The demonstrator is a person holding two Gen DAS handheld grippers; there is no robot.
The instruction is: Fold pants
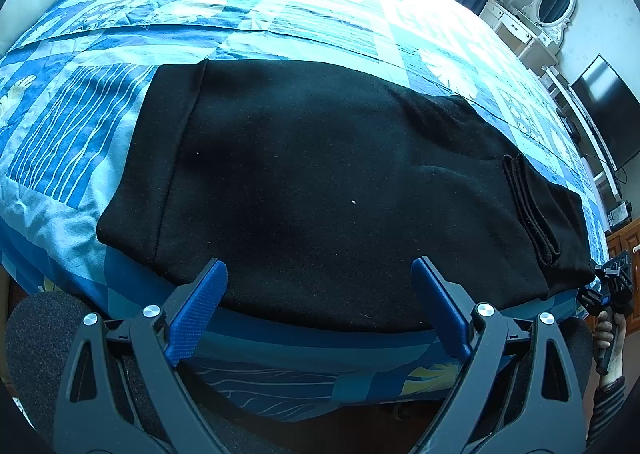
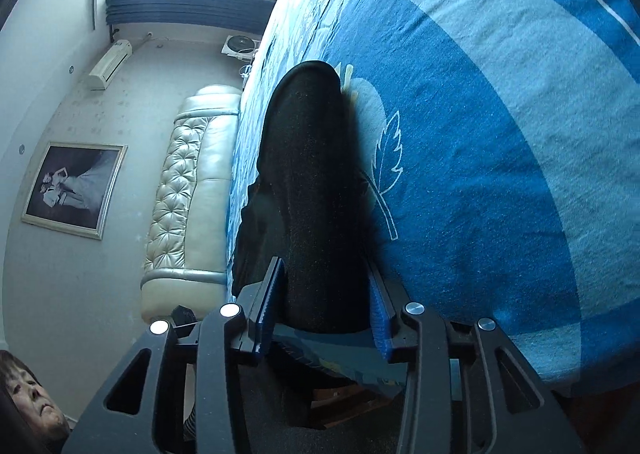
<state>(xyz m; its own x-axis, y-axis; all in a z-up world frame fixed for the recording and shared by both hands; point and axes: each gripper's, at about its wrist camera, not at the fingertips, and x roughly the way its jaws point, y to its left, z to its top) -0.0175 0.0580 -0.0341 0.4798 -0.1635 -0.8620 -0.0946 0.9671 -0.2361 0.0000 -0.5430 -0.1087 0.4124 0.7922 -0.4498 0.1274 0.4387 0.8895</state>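
The black pants [image 1: 320, 174] lie folded into a thick rectangle on the blue patterned bedcover [image 1: 280, 14], close to the bed's near edge. My left gripper [image 1: 319, 272] hovers open over that near edge, nothing between its blue pads. My right gripper [image 1: 608, 282] sits at the pants' right end, held by a hand [image 1: 608, 334]. In the right wrist view, which is rolled on its side, the folded pants [image 2: 312, 174] run between the right gripper's [image 2: 326, 294] jaws. The fabric fills the gap and shows no pinch, so the jaws read as open.
A padded headboard [image 2: 188, 190] and a framed picture [image 2: 74, 190] stand at the far end of the bed. A white dresser with mirror [image 1: 552, 6] and a dark TV [image 1: 608, 110] line the right wall. A person's head [image 2: 28, 402] is beside the right gripper.
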